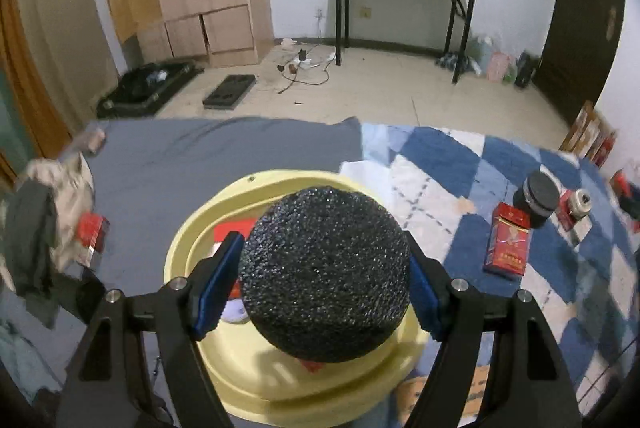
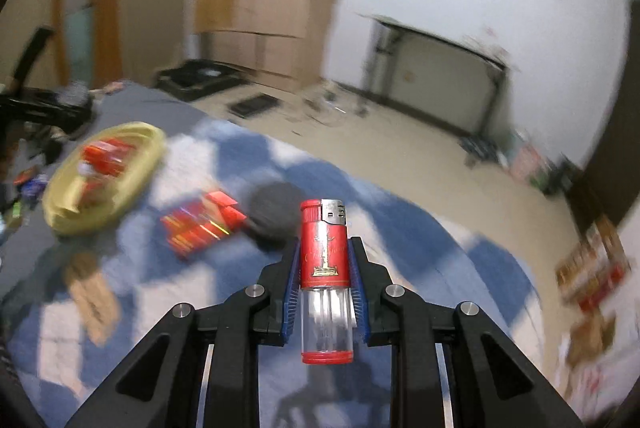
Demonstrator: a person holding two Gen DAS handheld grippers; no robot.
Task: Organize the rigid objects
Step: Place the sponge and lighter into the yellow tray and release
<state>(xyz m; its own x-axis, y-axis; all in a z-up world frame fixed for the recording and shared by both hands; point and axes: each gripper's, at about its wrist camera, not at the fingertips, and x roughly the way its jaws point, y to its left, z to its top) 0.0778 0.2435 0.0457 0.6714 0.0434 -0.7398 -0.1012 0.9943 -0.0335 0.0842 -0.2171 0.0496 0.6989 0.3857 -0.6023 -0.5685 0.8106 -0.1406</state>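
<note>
My left gripper (image 1: pixel 325 270) is shut on a rough black foam ball (image 1: pixel 325 274), its blue pads pressing both sides. The ball hangs over a pale yellow basin (image 1: pixel 188 244) that holds red packs, mostly hidden by the ball. My right gripper (image 2: pixel 325 260) is shut on a red lighter (image 2: pixel 324 256) with a clear lower body and a metal top, held lengthwise between the pads above the bedspread. In the blurred right wrist view the yellow basin (image 2: pixel 148 151) lies at the left, with a red cigarette pack (image 2: pixel 200 226) and a black round jar (image 2: pixel 274 214) beyond the lighter.
A red cigarette pack (image 1: pixel 508 240), a black jar (image 1: pixel 538 193) and a small capped item (image 1: pixel 580 201) lie on the blue-and-white checked bedspread (image 1: pixel 440 155). Crumpled clothes (image 1: pixel 48 224) and a red box (image 1: pixel 94 234) sit at the left on the grey sheet. Floor, wardrobe and a folding table lie beyond.
</note>
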